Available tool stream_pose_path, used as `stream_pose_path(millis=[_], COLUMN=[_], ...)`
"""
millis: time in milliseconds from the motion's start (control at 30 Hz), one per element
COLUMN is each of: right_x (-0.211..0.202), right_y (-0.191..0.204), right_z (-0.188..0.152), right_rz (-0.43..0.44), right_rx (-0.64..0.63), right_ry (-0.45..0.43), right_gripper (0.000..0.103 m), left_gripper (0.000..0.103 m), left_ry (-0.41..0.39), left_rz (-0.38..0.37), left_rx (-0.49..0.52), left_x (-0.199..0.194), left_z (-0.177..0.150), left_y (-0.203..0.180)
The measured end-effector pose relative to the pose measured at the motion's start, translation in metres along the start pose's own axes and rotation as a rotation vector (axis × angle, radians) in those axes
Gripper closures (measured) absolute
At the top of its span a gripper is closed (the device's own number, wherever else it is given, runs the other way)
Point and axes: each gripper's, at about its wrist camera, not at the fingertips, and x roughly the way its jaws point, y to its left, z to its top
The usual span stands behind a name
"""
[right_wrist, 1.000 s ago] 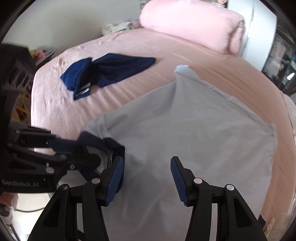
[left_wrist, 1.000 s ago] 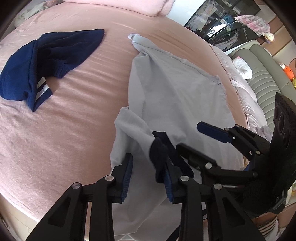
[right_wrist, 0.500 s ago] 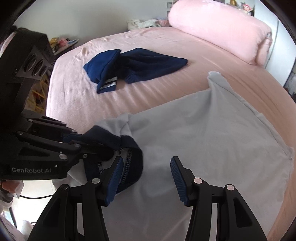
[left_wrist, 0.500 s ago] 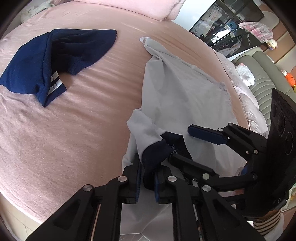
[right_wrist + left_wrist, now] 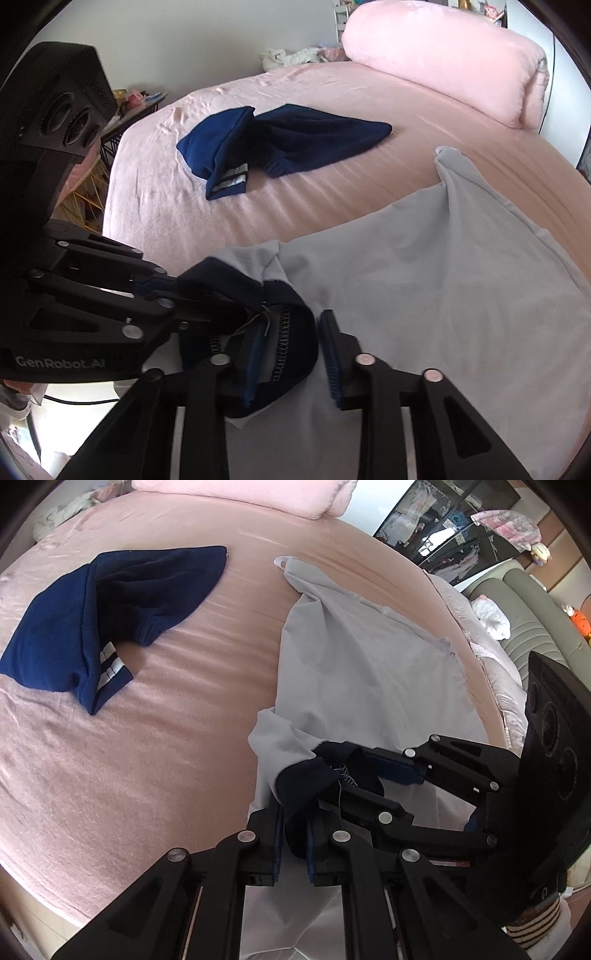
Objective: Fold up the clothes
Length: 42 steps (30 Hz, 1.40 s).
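Step in hand, as I read it: both grippers taking the near collar edge of the grey shirt (image 5: 369, 672) w/ navy collar (image 5: 306, 779), prob. to lift & spread or fold it.

To do it well: get both grips on the collar band itself, not just the thin grey cloth; keep the two holds apart along the edge so fabric comes up flat, not bunched. Lift evenly, else the far hem drags & wrinkles on the pink bed (image 5: 147, 738).

L to R:
- Navy garment (image 5: 92, 627), far left on bed, crumpled, white stripes at cuff; well apart from shirt, untouched.
- Left gripper (image 5: 293, 843): jaws nearly together, clamped on a bunch of navy collar; cloth visibly pinched betw. the pads.
- Grey shirt: centre-right, spread toward far edge of bed, near end gathered at the grippers.
- Right gripper (image 5: 291, 362): jaws closing; collar band w/ stitching sits between them. Left finger (image 5: 255, 365) is against the fabric; right finger (image 5: 330, 362) seems just short of it, so grip not yet firm.
- Pink pillow (image 5: 443, 59), far right, clear of work.
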Motion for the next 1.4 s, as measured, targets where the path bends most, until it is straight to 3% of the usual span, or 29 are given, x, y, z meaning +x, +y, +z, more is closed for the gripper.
stream_pose_path(millis=[167, 233, 400, 467, 733, 867, 1200, 1400], right_x=[-0.003, -0.002, -0.009, -0.008, -0.001, 0.001, -0.032, -0.048], right_y=[0.003, -0.003, -0.023, -0.028, -0.024, -0.031, -0.046, -0.047], right_z=[0.002, 0.002, -0.002, -0.003, 0.002, 0.000, -0.012, -0.019], right_rz=[-0.015, -0.003, 0.056, 0.025, 0.041, 0.091, 0.118, 0.066], right_rx=[0.002, 0.040, 0.165, 0.187, 0.191, 0.273, 0.390, 0.337], right_ry=[-0.001, 0.030, -0.004, -0.013, -0.001, -0.007, -0.098, -0.072], right_gripper=[0.090, 0.090, 0.090, 0.090, 0.090, 0.096, 0.097, 0.097], left_gripper=[0.095, 0.095, 0.095, 0.095, 0.095, 0.095, 0.095, 0.095], left_ry=[-0.009, -0.013, 0.000, 0.006, 0.017, 0.022, 0.012, 0.008], left_rz=[0.021, 0.023, 0.038, 0.036, 0.047, 0.015, -0.047, -0.031], left_rx=[0.017, 0.026, 0.047, 0.048, 0.027, 0.002, 0.024, 0.034], left_x=[0.001, 0.000, 0.004, 0.007, 0.012, 0.010, 0.004, 0.009], left_z=[0.006, 0.009, 0.022, 0.026, 0.031, 0.028, 0.033, 0.039], left_y=[-0.009, -0.010, -0.013, -0.015, -0.013, -0.009, -0.030, -0.041])
